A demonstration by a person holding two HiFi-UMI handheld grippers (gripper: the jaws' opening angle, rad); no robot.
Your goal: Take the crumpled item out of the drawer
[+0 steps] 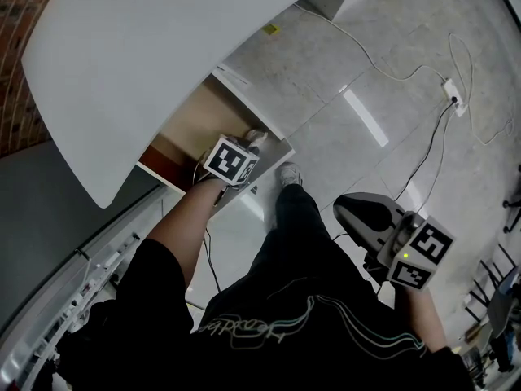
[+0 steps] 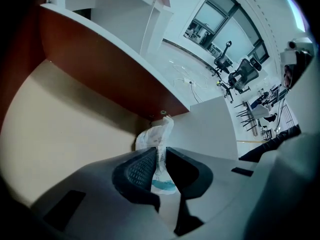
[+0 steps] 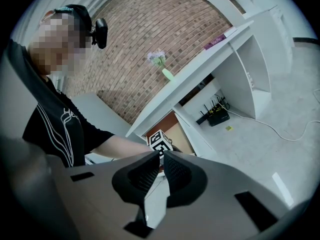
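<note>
The open drawer [image 1: 198, 114] sits under the white desk, with a beige floor [image 2: 55, 134] and a red-brown back wall [image 2: 100, 74]. The crumpled item [image 2: 156, 135] is a white plastic wrapper with a teal print, standing in the drawer's far corner. My left gripper [image 2: 161, 160] is shut on its lower part, and the wrapper's top sticks up past the pads. In the head view the marker cube [image 1: 230, 161] covers those jaws, and the crumpled item [image 1: 256, 138] peeks out beyond it. My right gripper [image 3: 161, 165] is shut on nothing, held out over the floor at hip height [image 1: 348, 208].
The white desk top [image 1: 138, 55] overhangs the drawer's back half. A person's shoe [image 1: 289, 173] stands just in front of the drawer. Cables and a power strip [image 1: 453, 96] lie on the tiled floor to the right. A router [image 3: 218, 117] sits under the desk.
</note>
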